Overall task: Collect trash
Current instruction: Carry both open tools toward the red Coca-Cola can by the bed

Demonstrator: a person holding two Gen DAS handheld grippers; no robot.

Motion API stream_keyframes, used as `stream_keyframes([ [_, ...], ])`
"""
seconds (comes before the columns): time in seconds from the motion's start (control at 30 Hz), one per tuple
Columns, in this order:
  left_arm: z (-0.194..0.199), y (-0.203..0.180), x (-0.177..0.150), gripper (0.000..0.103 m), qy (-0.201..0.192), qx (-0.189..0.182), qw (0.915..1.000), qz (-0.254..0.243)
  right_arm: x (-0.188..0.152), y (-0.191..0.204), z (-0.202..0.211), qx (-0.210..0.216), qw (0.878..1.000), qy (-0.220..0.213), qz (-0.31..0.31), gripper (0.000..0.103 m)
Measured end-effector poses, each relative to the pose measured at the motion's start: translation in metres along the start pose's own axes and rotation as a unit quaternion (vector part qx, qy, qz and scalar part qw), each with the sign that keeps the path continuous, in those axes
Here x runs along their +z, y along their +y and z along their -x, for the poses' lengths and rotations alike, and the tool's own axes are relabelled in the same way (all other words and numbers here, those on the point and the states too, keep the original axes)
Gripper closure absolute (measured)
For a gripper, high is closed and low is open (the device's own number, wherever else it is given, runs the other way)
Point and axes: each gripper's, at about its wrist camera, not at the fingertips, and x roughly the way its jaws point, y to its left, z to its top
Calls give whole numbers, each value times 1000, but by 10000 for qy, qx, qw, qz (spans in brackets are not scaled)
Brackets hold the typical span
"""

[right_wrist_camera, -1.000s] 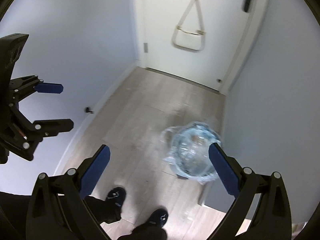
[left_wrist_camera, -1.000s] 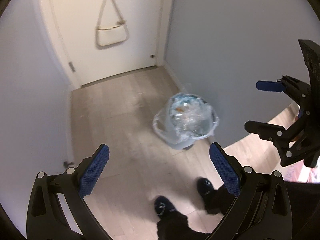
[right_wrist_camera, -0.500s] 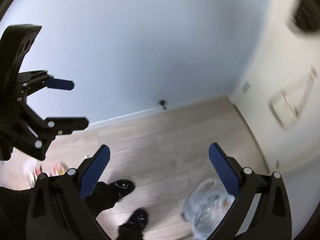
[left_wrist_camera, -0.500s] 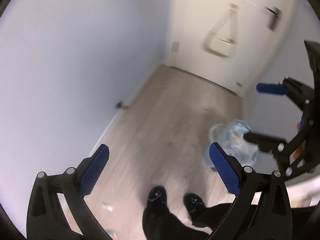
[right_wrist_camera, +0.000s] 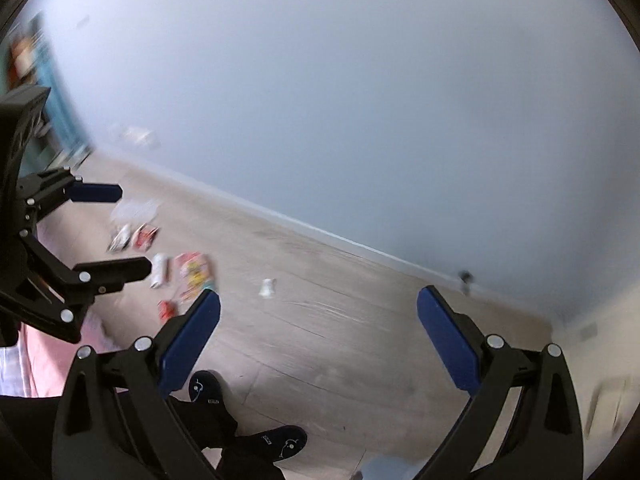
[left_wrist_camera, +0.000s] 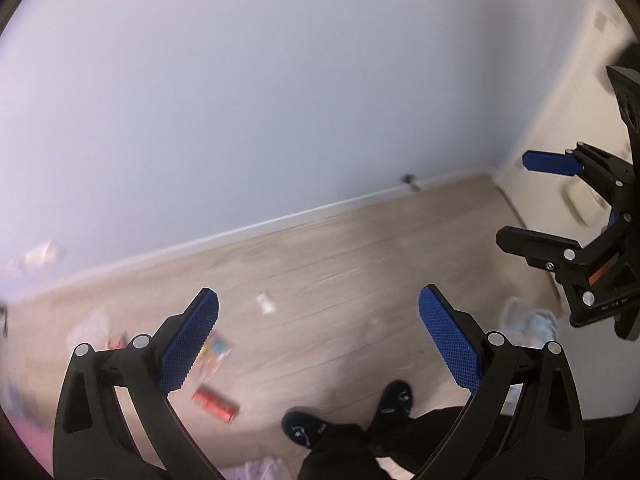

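Our left gripper point(left_wrist_camera: 318, 336) gapes wide and empty above scattered wrappers point(right_wrist_camera: 192, 276) and a red can point(left_wrist_camera: 214, 400) on the wood floor point(left_wrist_camera: 340, 264); our right gripper point(right_wrist_camera: 318, 334) is equally wide, holding nothing; lined bin point(left_wrist_camera: 528, 322) far right.

The floor point(left_wrist_camera: 360, 264) is pale wood-grain plank with a matt finish. The wall point(left_wrist_camera: 280, 100) looks smooth and matt. Both grippers are matt black plastic with silvery metal screws; the left gripper point(left_wrist_camera: 318, 334) carries blue pads point(left_wrist_camera: 188, 338) with a fine rough grid texture.
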Motion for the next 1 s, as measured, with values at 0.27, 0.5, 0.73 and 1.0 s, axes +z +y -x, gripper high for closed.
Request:
stream_keyframes([
  [0.27,23,146,-97,6,236,1057,9836,1439,66,118,-57,916,9867,-56,1339,7],
  [0.5,34,186,-153,6,449,1523,9593,2336,89,195,-88,1507,9660,152,2096,7],
  [0.73,8,196,-184,6,665,1789,9276,3210,104,247,-141,2072,9305,511,2978,7],
  [1.0,-24,205,-218,6,650,2111,8735,4339,102,295,-192,2749,8647,667,4151,7],
])
